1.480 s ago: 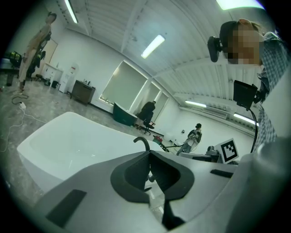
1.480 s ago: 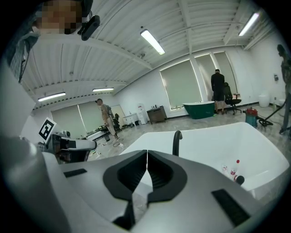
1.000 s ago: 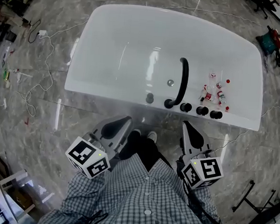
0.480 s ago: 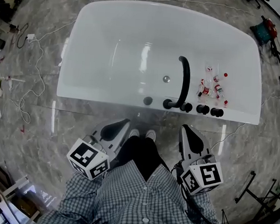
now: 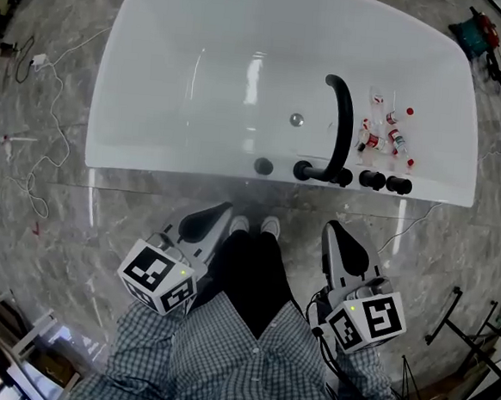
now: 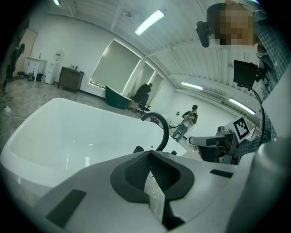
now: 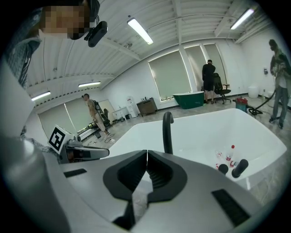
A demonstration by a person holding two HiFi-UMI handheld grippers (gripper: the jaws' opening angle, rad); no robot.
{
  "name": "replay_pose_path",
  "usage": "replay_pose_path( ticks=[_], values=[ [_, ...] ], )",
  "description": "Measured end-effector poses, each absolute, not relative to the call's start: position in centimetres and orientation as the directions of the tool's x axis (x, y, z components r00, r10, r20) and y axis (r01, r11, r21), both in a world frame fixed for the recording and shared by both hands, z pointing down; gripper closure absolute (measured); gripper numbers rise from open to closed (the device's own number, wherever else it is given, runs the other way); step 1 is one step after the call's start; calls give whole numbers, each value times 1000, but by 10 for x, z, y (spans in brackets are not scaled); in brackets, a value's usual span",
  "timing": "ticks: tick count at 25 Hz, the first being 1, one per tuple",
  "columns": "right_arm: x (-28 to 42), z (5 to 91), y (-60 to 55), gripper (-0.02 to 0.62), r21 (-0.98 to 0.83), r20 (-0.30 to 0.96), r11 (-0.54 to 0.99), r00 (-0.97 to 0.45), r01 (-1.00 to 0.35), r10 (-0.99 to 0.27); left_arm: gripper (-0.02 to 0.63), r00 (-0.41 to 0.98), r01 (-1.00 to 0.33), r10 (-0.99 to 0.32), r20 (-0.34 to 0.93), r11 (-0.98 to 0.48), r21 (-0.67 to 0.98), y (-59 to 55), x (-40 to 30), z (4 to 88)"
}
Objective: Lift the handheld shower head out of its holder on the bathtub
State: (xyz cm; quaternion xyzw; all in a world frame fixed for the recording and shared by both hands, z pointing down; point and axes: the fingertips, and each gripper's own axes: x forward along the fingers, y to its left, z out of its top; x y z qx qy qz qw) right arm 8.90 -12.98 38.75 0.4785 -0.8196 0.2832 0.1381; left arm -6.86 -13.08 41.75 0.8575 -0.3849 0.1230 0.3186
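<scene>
Leftmost, the left gripper (image 5: 220,211) is held clenched on nothing, short of the white bathtub (image 5: 157,75). The right gripper (image 5: 334,228) is likewise closed and empty. Past the curved black spout (image 5: 344,116), the handheld shower head (image 5: 398,185) is seated on the near rim.

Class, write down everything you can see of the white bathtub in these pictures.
The bathtub is white, glossy, round-cornered, standing on a grey marbled floor. No water shows in it. A small round drain sits in its bottom. A black curved tap and black knobs stand on its near rim; small red-capped bottles lie inside, near the knobs.
</scene>
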Motion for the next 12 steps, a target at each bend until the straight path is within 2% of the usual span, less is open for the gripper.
replay_pose_path(
  ticks=[12],
  values=[
    [102, 429, -140, 577, -358, 541, 342, -491, -869, -682, 597, 679, -733, -539, 498, -524, 433, -158, -46, 483]
  ],
)
